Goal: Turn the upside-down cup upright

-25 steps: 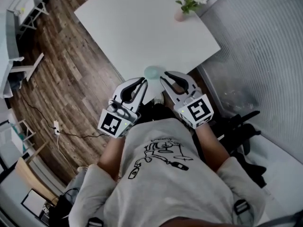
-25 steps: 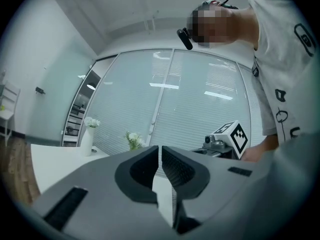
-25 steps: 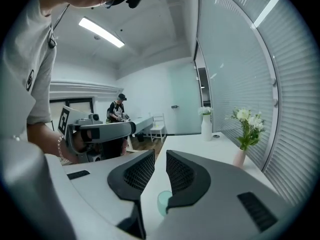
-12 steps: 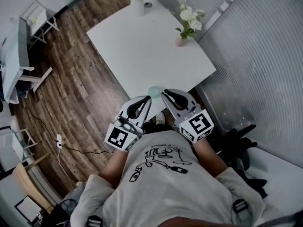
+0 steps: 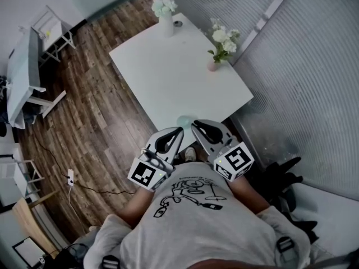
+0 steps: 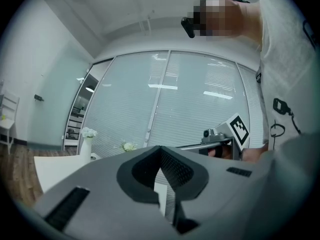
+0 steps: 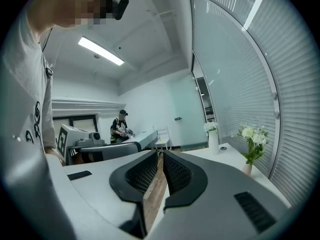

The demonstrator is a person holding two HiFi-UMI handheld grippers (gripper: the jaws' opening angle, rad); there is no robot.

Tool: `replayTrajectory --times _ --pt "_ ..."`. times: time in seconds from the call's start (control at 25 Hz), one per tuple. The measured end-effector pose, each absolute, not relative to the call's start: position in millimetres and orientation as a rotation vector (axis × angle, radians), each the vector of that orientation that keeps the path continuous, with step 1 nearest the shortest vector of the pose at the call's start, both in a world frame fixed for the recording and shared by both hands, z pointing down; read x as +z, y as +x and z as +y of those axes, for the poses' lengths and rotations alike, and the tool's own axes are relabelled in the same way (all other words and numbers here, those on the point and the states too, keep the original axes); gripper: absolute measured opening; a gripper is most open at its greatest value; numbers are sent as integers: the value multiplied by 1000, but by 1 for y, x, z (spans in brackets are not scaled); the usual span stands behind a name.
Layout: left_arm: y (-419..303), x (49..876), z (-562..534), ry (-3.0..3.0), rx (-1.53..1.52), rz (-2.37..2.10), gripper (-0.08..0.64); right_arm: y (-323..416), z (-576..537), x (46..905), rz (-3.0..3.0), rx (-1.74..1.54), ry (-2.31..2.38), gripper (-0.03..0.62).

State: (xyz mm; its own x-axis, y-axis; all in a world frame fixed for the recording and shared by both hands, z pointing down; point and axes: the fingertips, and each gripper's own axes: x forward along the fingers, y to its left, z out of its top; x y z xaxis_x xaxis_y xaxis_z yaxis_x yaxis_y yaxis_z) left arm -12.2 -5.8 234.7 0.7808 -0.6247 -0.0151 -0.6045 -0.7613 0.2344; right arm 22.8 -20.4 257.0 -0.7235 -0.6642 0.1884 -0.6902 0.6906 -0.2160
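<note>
Cup [image 5: 183, 120], one; vases [image 5: 166, 24] [image 5: 213, 65], two.

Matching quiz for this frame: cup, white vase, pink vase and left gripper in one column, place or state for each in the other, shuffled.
Things:
1. cup
2. white vase
3. pink vase
4. left gripper

Place or state:
A. far corner of the table
B. jaws together, nothing between them
C. near edge of the table, just ahead of both gripper tips
D. table edge beside the blinds

Pairs: 1-C, 2-A, 3-D, 4-B
</note>
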Motion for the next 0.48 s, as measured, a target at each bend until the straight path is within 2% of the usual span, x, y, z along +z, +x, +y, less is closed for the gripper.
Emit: replayTrajectory --times 0.48 --pt "-14 214 -4 2792 -143 -976 3 26 -13 231 -2816 364 1128 51"
